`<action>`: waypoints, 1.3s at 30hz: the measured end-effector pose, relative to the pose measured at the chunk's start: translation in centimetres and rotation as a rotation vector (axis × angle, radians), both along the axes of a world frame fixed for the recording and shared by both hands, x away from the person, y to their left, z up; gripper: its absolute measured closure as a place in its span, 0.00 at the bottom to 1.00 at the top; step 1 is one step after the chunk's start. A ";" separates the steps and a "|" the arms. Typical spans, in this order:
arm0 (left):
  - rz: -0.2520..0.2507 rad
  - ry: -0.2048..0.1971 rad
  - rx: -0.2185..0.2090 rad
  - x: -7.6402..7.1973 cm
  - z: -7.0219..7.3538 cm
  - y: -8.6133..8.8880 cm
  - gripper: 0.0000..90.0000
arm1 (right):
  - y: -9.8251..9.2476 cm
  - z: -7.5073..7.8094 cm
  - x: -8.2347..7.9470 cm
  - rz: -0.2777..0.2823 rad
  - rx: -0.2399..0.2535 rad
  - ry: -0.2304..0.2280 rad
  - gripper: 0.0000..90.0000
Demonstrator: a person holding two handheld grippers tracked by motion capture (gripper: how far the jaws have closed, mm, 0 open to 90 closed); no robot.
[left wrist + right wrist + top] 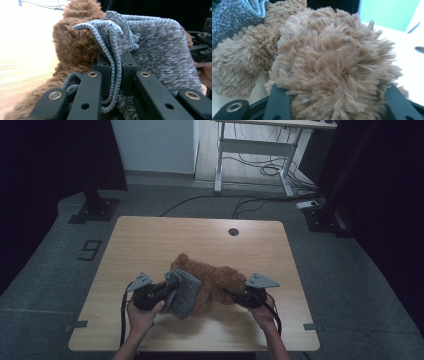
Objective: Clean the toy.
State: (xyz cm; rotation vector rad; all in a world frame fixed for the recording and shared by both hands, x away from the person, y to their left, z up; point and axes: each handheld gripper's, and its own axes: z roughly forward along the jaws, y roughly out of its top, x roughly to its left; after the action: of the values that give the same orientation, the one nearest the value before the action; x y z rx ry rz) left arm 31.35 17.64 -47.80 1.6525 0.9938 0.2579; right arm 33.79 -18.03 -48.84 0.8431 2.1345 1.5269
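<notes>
Two grips are on: the left gripper [161,292] has its jaws pinched tight on the folded edge of the grey knitted garment [155,50], and the right gripper [239,296] has its jaws closed around a furry limb of the brown teddy bear [212,282], which lies near the front of the table [150,235]. By my reading the dressing has barely begun. The knit is bunched over one end of the bear, with most of the body left to cover.

One sign can be read: a large dark digit "9" [89,250] marked on the grey carpeted floor [45,270], just beyond the left far corner of the light wooden tabletop [150,235] in the high view. Nothing on the tabletop bears readable text, label or brand.
</notes>
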 end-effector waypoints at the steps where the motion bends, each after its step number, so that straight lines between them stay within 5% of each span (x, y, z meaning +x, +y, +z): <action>1: -0.001 0.005 0.005 0.1 -0.1 0.1 0.89 | 0.0 -0.2 0.2 0.005 -0.014 -0.009 0.56; 4: -0.003 0.016 0.002 0.0 -0.2 0.3 0.89 | -0.4 -1.2 0.5 0.024 -0.016 -0.031 0.50; 7: 0.002 0.000 -0.013 -0.5 0.6 0.8 0.89 | -1.0 -2.4 0.3 0.029 -0.012 -0.005 0.44; 14: -0.021 -0.070 -0.016 -0.9 4.7 -0.1 0.89 | -2.2 -4.1 0.0 0.037 0.011 0.033 0.38; 18: -0.076 -0.106 0.010 -0.4 6.9 -3.3 0.89 | -2.1 -4.1 -0.1 0.036 0.009 0.035 0.38; 22: -0.155 -0.103 0.065 0.8 7.6 -8.5 0.89 | -2.2 -4.2 0.0 0.028 0.017 0.046 0.38; 26: -0.229 -0.054 0.167 2.1 5.6 -14.5 0.88 | -2.1 -4.2 -0.1 0.022 0.018 0.049 0.37; 29: -0.233 -0.019 0.222 2.7 3.5 -16.5 0.88 | -2.2 -4.2 -0.2 0.022 0.015 0.047 0.37; 34: -0.195 -0.015 0.210 3.1 2.4 -15.2 0.89 | -2.4 -4.4 -0.2 0.016 0.009 0.065 0.37; 39: -0.109 -0.046 0.203 3.4 2.8 -11.4 0.89 | -2.1 -4.3 -0.4 0.014 -0.003 0.052 0.37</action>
State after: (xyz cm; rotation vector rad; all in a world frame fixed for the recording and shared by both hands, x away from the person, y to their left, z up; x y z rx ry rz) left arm 34.73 6.20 -44.96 1.8702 0.8624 0.3303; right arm 33.42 -20.15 -53.17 0.8780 2.1826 1.5245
